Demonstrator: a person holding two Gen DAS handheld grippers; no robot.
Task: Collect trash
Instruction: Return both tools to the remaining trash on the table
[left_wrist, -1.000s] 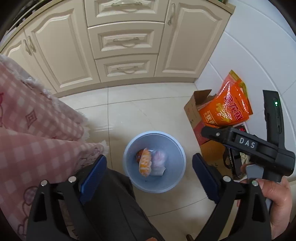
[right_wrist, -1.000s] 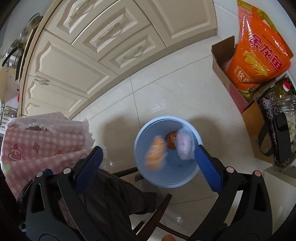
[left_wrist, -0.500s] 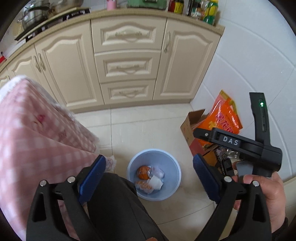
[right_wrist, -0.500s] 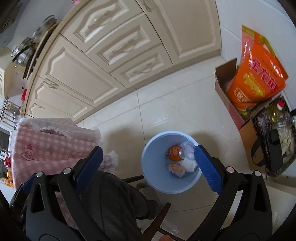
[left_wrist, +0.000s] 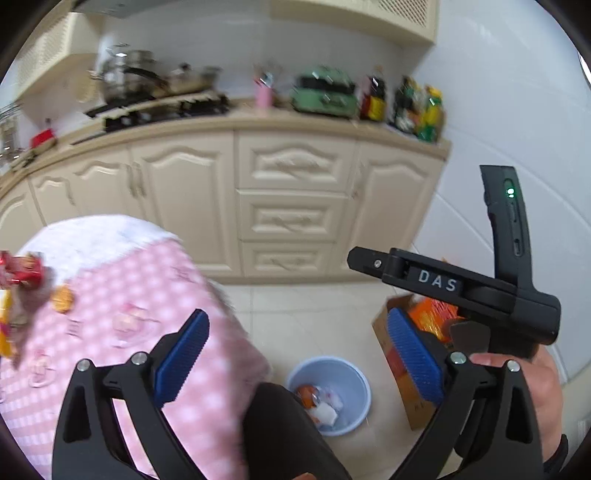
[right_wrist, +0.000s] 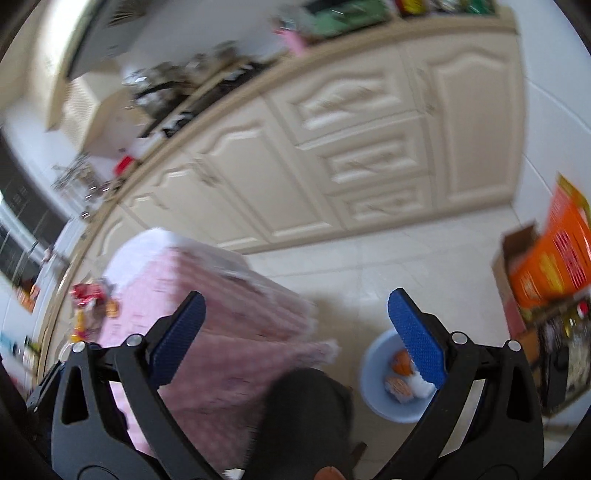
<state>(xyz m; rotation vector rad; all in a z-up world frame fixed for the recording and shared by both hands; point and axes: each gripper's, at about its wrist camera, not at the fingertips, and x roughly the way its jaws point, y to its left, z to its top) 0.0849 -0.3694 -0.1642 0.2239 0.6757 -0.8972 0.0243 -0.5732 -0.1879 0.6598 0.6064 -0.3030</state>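
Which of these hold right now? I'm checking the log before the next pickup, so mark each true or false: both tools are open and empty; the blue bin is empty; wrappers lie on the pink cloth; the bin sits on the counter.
1. Both tools are open and empty. True: the left tool and the right tool hold nothing.
2. The blue bin is empty. False: it holds several pieces of trash.
3. Wrappers lie on the pink cloth. True.
4. The bin sits on the counter. False: it stands on the floor beside a cardboard box.
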